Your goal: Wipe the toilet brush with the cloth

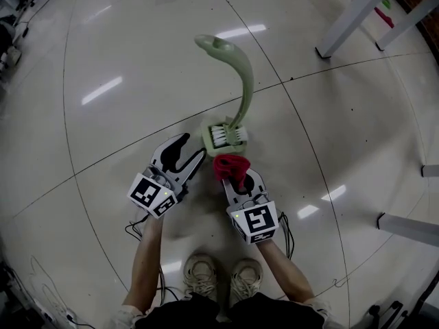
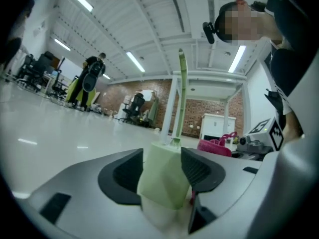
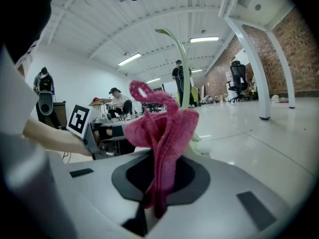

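- Right gripper [image 1: 240, 184] held crumpled magenta towelling cloth [image 3: 162, 133] pinched, ready to wipe;
- left gripper [image 1: 195, 149] stood part-open round pale green plastic toilet brush [image 1: 245, 91] head on glossy floor [image 1: 103, 149], probably to steady it.

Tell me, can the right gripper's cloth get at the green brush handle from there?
Probably yes: the right gripper, jaws shut on the cloth, sits beside the toilet brush, nothing between them.

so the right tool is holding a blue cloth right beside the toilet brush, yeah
Not quite: the cloth gripped in the right tool is red-pink, not blue, as the right gripper view shows. It is right beside the toilet brush.
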